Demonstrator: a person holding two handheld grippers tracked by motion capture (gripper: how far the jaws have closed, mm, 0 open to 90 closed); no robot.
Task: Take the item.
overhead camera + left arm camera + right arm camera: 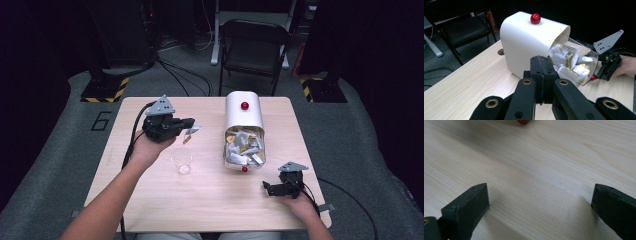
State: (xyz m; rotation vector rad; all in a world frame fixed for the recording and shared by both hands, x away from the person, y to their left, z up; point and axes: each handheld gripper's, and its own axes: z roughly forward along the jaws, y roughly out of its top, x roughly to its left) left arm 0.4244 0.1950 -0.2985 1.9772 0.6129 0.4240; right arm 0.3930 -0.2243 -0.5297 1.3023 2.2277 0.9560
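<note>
Our left gripper [191,126] pinched a sachet [193,131] between its fingers above the plastic cup [181,160]; our right gripper [268,188] rested on the tabletop [215,200], fingers spread.

packet [192,131] | small, pale (gold-edged) | pinched in left tool [189,124] | above cup [181,160]

1 desk [210,200]. 1 white container [243,117] w/ 2 red knobs: 1 on top [244,105], 1 at its clear front [245,169]. Packets inside [244,147]: many, too jumbled to count. 1 packet [192,131] out, in left gripper [191,123]. 1 clear cup [181,160]. 2 grippers total, incl. right gripper [265,188]. 1 folding chair [254,47].
</note>
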